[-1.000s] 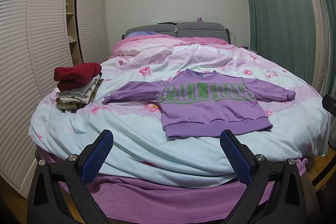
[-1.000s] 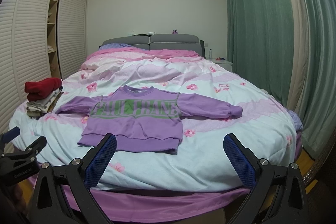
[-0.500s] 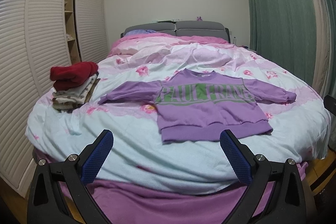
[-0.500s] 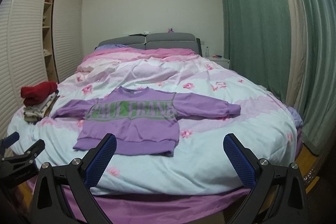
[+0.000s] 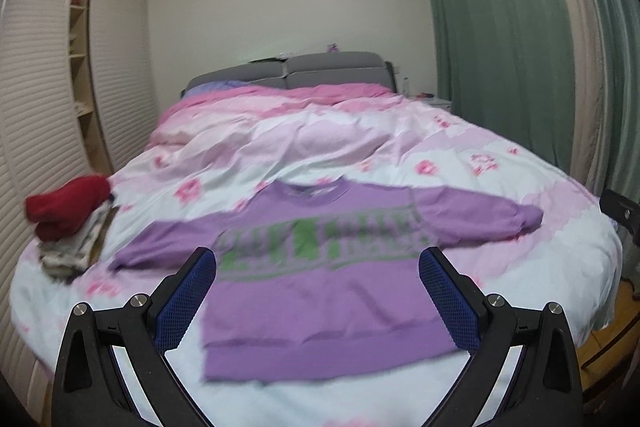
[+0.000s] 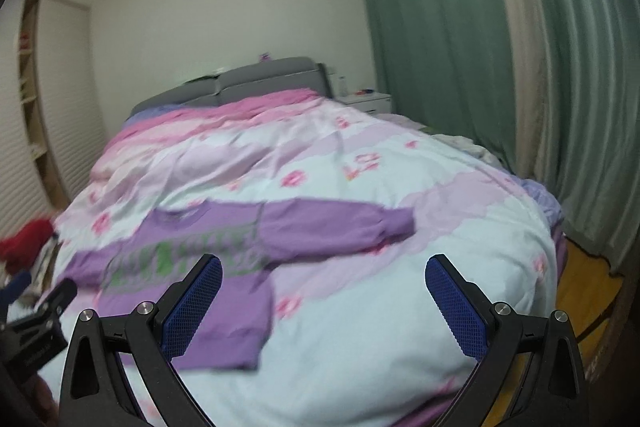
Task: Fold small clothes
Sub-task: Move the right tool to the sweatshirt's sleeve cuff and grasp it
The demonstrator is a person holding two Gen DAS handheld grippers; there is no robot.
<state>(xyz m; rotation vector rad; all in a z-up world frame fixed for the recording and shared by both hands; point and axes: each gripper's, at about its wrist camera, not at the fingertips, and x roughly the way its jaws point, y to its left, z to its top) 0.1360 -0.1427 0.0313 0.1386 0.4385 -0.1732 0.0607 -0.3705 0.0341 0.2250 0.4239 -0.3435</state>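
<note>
A purple sweatshirt [image 5: 320, 291] with green lettering lies flat on the bed, sleeves spread out to both sides. It also shows in the right wrist view [image 6: 224, 251], to the left. My left gripper [image 5: 318, 259] is open and empty, above the shirt's lower half. My right gripper [image 6: 324, 263] is open and empty, over the bedcover just right of the shirt's hem, near the right sleeve [image 6: 344, 227]. Both views are blurred by motion.
A stack of folded clothes topped by a red garment [image 5: 66, 207] sits at the bed's left edge. The floral bedcover [image 5: 320, 147] is rumpled behind the shirt. White wardrobe [image 5: 36, 107] on the left, green curtains [image 6: 460, 67] on the right, wooden floor [image 6: 580, 279] beside the bed.
Both grippers have moved forward and over the bed, closer to the sweatshirt. The right view has swung toward the shirt's right side. Both stay open.
</note>
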